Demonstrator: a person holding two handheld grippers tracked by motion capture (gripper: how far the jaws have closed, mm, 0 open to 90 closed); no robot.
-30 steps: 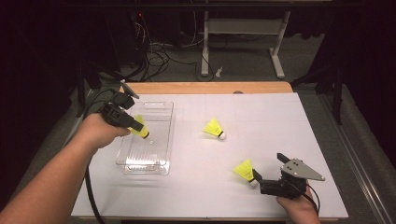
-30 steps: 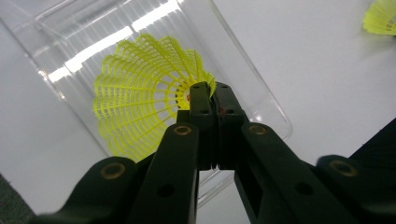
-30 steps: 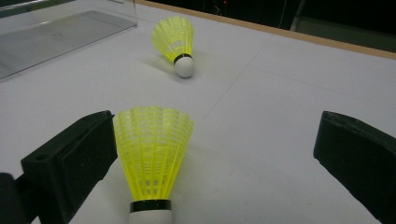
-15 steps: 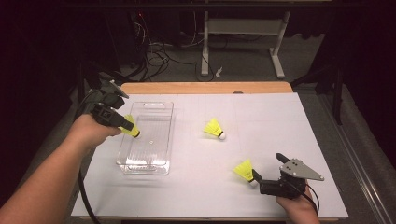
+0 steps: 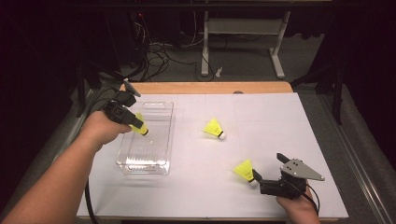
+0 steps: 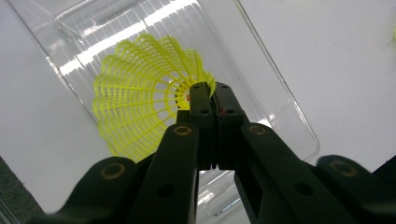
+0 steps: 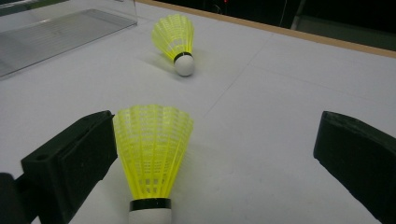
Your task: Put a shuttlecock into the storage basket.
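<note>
My left gripper (image 5: 132,121) is shut on a yellow shuttlecock (image 5: 139,127), held over the left side of a clear plastic container (image 5: 140,169). In the left gripper view the jaws (image 6: 208,91) pinch the shuttlecock (image 6: 140,102) near the base of its mesh skirt, above the container (image 6: 275,116). My right gripper (image 5: 268,168) rests at the table's front right and is open. A second yellow shuttlecock (image 7: 152,158) stands cork-down between its jaws (image 7: 219,158), close to the left jaw. A third shuttlecock (image 5: 215,128) (image 7: 177,39) lies mid-table.
The white table top (image 5: 280,116) has a wooden strip (image 5: 210,87) along its far edge. Behind it are a desk frame (image 5: 243,42) and loose cables on a dark floor. A cable hangs from my left gripper off the table's left side.
My left hand has shifted slightly over the container's left side with the shuttlecock still gripped. The right gripper and both other shuttlecocks have stayed put.
</note>
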